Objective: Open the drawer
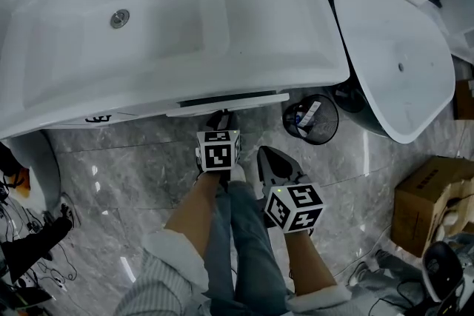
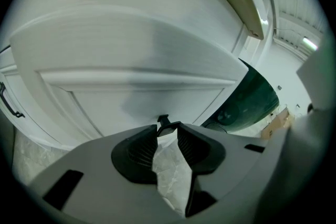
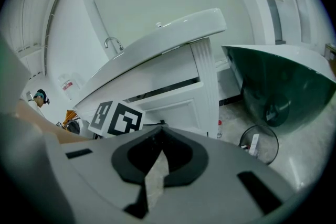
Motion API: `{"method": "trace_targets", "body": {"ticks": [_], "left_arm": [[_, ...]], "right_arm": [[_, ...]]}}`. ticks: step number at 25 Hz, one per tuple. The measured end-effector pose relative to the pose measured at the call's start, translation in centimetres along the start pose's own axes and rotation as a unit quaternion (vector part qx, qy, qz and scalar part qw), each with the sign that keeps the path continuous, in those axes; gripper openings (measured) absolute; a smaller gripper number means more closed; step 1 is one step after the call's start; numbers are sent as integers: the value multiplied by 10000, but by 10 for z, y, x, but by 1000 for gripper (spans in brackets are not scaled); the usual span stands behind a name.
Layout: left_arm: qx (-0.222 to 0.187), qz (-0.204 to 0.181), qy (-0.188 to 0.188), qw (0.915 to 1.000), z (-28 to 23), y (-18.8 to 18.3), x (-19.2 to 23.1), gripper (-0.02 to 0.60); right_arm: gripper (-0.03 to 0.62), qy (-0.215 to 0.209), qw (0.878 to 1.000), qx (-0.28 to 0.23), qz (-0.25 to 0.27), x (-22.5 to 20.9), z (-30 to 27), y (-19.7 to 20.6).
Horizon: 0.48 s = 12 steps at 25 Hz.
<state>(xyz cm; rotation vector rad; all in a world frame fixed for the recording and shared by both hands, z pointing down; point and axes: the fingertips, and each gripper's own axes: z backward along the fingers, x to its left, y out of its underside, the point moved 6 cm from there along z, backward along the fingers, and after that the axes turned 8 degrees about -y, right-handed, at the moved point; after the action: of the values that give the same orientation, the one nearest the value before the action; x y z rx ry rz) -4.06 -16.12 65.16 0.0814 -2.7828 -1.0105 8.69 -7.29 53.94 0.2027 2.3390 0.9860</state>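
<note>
While ribbed L fingers (image 2: 140,152) seem on blk knob (image 2: 164,123) | drawer (image 2: 105,102) white, panelled

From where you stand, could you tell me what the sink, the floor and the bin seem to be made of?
Sink: likely glazed ceramic, white with soft gloss.
Floor: polished stone or stone-look tile, grey veining and bright reflections.
Bin: black wire mesh, probably metal; contents show through.

Drawer (image 1: 226,101) directly ahead of left gripper (image 2: 168,130), under sink (image 1: 148,33); handle (image 2: 164,122) between its jaw tips. Bin (image 1: 309,119) right of gripper; bathtub (image 1: 392,55) beyond bin.
</note>
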Motion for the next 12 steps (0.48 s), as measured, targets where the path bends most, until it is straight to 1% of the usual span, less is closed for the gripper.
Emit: {"method": "trace_targets", "body": {"ticks": [3,7,12], "left_arm": [[43,70,19,10000,-1,0,-1,130],[99,-21,45,9999,-2,0,0,132],[75,85,38,9999,-3,-1,0,144]], "right_arm": [[11,22,10000,-3,-30,-2,1,1],[11,23,10000,-8,-43,-4,2,0],[11,59,9999,28,-102,-9,2,2]]}}
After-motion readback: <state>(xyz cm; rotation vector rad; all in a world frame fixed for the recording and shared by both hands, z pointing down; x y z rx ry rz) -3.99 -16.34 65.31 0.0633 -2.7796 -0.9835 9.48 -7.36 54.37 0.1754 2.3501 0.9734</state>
